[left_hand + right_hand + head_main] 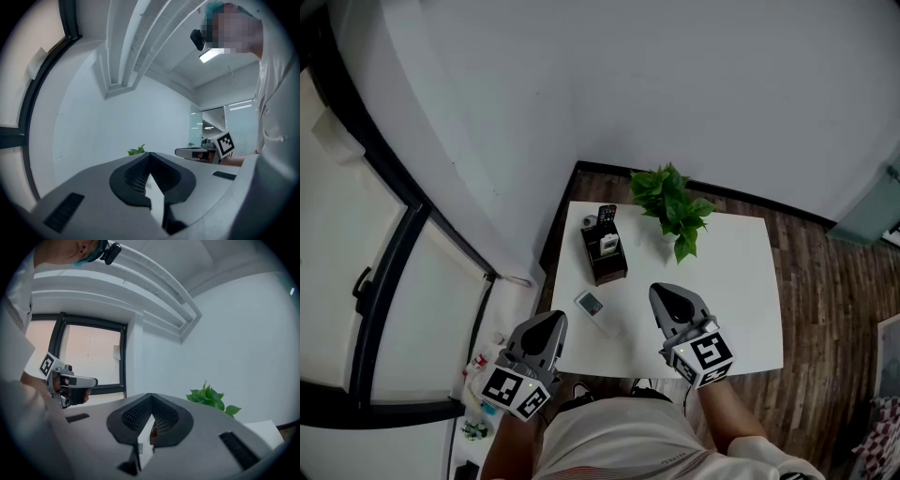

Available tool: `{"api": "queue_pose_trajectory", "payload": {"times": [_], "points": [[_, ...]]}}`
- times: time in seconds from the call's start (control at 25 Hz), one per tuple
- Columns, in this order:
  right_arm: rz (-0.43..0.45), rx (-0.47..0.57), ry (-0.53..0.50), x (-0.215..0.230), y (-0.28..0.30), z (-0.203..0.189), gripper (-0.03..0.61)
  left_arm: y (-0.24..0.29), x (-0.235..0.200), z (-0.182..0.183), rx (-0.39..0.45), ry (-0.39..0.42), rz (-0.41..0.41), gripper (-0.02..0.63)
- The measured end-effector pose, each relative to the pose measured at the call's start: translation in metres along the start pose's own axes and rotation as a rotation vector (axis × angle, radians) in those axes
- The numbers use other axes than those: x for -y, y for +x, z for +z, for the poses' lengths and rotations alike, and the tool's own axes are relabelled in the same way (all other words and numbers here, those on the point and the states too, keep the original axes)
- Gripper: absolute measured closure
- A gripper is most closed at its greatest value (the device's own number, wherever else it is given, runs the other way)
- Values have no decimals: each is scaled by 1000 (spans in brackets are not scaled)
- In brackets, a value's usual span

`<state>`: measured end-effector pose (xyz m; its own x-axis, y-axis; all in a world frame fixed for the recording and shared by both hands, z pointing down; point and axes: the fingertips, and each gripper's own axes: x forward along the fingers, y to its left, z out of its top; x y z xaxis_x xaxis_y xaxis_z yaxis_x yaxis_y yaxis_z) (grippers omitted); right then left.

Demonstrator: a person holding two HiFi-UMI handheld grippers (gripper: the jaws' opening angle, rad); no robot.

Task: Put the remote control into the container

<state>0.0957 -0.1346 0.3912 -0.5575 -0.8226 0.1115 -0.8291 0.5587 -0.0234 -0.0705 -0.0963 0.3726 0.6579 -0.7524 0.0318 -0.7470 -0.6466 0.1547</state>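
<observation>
A white remote control (593,311) lies flat on the white table (741,281), near its front edge. Behind it stands the black container (605,253), with a dark remote (607,216) upright in its far end and a white item beside that. My left gripper (551,321) hovers at the table's front left corner, just left of the white remote, its jaws together and empty. My right gripper (662,293) hangs over the table to the remote's right, shut on nothing. In the gripper views the left gripper (149,157) and the right gripper (151,397) both show jaw tips meeting.
A potted green plant (675,206) stands at the table's back, right of the container. A white wall and a dark-framed window (389,272) lie to the left. Wooden floor (834,300) shows to the right. Small clutter (478,375) sits on the floor at the left.
</observation>
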Motion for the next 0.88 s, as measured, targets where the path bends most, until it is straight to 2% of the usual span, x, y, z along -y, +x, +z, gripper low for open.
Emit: {"api": "queue_pose_trajectory", "payload": {"times": [0.12, 0.24, 0.6, 0.72, 0.88], "points": [[4, -3, -2, -2, 2, 1, 566, -2, -2, 5, 23, -15, -1, 606], [11, -7, -6, -4, 4, 1, 566, -2, -3, 2, 8, 3, 7, 606], [15, -23, -12, 1, 10, -1, 566, -2, -4, 1, 13, -12, 17, 606], [46, -71, -10, -3, 18, -8, 566, -4, -7, 1, 15, -11, 33, 606], [113, -198, -18, -19, 41, -29, 565, -14, -14, 0, 11, -17, 64, 606]]}}
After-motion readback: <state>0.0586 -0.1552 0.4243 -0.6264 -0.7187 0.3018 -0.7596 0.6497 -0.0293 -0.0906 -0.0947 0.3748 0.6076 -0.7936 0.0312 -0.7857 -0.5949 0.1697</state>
